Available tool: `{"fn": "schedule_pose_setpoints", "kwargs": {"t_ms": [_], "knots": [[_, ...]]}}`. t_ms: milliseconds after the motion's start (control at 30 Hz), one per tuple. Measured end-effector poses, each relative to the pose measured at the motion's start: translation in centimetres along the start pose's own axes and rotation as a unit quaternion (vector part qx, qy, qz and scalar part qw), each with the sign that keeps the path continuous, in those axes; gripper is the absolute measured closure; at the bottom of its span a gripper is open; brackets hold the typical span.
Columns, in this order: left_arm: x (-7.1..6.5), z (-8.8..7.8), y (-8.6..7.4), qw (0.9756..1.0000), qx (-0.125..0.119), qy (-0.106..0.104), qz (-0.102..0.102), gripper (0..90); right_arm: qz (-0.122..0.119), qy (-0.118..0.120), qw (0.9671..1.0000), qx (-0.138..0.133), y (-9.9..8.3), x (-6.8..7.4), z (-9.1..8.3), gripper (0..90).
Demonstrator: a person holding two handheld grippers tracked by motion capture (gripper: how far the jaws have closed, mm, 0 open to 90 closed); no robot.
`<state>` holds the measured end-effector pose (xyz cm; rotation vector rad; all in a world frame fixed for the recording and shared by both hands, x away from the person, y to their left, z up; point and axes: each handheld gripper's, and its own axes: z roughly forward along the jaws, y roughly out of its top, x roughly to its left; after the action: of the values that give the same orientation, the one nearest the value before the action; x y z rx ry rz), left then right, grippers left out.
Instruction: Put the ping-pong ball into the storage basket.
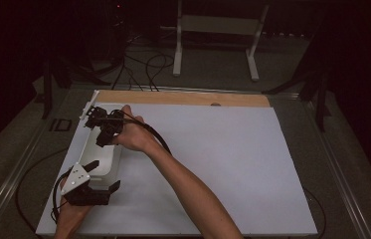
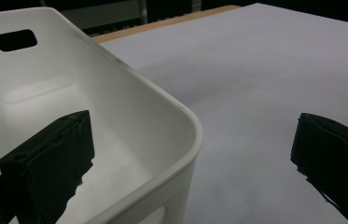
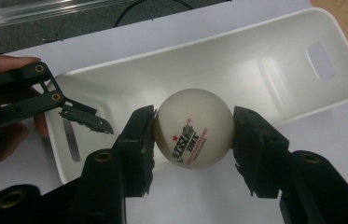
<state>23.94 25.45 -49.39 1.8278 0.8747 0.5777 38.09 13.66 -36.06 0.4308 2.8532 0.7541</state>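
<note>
- Right gripper view shows the right gripper (image 3: 194, 135) clamped on a white ping-pong ball (image 3: 193, 128), one jaw on each side, held above the white bin (image 3: 274, 79); the bin looks empty.
- Ball is round and slick — pinched off-centre, it could squirt out sideways, likely onto the white table sheet (image 1: 223, 164) rather than into the bin.
- Released from this height, it may bounce off the bin's hard floor and hop over the low rim.
- Left gripper (image 2: 190, 154) stands wide, straddling the bin's near corner — one jaw inside, one outside — without pressing on it, so a knock from the right hand (image 1: 132, 134) could shift the light bin.
</note>
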Motion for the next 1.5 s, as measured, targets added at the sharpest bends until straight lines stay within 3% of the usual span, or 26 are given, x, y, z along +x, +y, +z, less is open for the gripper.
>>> {"fn": "schedule_pose_setpoints", "kwargs": {"t_ms": [867,900,933,967,1000,1500], "knots": [[-0.1,0.0,0.0,1.0,0.001,-0.001,0.002,0.1,-0.003,0.003,0.9999,0.01,0.6,0.9,1.7,49.1],[-0.1,0.0,0.0,1.0,0.0,-0.001,0.002,0.1,0.01,0.002,0.9999,0.008,0.6,0.8,1.7,42.5],[-0.1,0.0,0.0,1.0,0.0,-0.001,0.002,0.0,0.024,0.003,0.9997,0.007,0.7,0.7,1.7,23.9],[-0.1,0.0,0.0,1.0,0.0,-0.001,0.002,0.1,0.029,0.004,0.9996,0.002,0.7,0.7,1.7,14.1],[-0.1,0.0,0.0,1.0,0.0,0.0,0.002,0.1,0.032,0.002,0.9995,0.005,0.7,0.6,1.7,11.4],[-0.1,0.1,0.0,1.0,0.002,-0.001,0.005,0.1,0.034,0.0,0.9994,0.009,-0.1,0.4,1.6,8.7]]}}
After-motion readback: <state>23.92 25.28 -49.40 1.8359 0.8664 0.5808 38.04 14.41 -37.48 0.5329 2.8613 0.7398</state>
